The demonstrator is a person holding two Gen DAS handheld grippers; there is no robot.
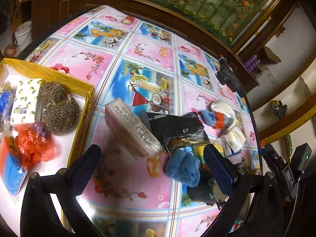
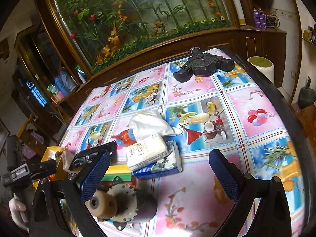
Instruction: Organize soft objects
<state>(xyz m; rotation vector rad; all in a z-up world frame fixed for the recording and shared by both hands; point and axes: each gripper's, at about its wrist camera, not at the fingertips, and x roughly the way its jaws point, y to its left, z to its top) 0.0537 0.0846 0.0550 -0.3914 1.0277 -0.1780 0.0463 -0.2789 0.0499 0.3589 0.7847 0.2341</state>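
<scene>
Left wrist view: the left tongs (image 1: 154, 169) stand spread wide with nothing between the blue pads, above the worktop (image 1: 138, 47) with its pink and blue patterned cover. Just ahead of them lies a pink wrapped pack (image 1: 132, 130), tilted, with a black packet (image 1: 177, 130) leaning against its right side. A blue fuzzy cloth (image 1: 182, 167) lies just inside the right pad, touching a dark cylinder (image 1: 199, 191). Farther ahead to the right sit a white cloth bundle (image 1: 221, 114) and a tissue pack (image 1: 234, 140). Left of the tongs stands a yellow-rimmed box (image 1: 59, 77) holding two metal scourers (image 1: 59, 108), a lemon-print tissue pack (image 1: 24, 100), an orange mesh bundle (image 1: 33, 146) and a blue pack (image 1: 10, 175).

Right wrist view: the right tongs (image 2: 164, 175) are likewise released, gaping and empty. The tissue pack (image 2: 148, 152) lies ahead, between the pads and nearer the left one, atop a blue-edged pack (image 2: 160, 167). The white cloth bundle (image 2: 152, 126) lies beyond it. The black packet (image 2: 86, 158) sits by the left pad's tip. A cylinder with a toothed disc (image 2: 122, 201) lies near, under the left pad. A black device (image 2: 201, 65) rests far ahead.
</scene>
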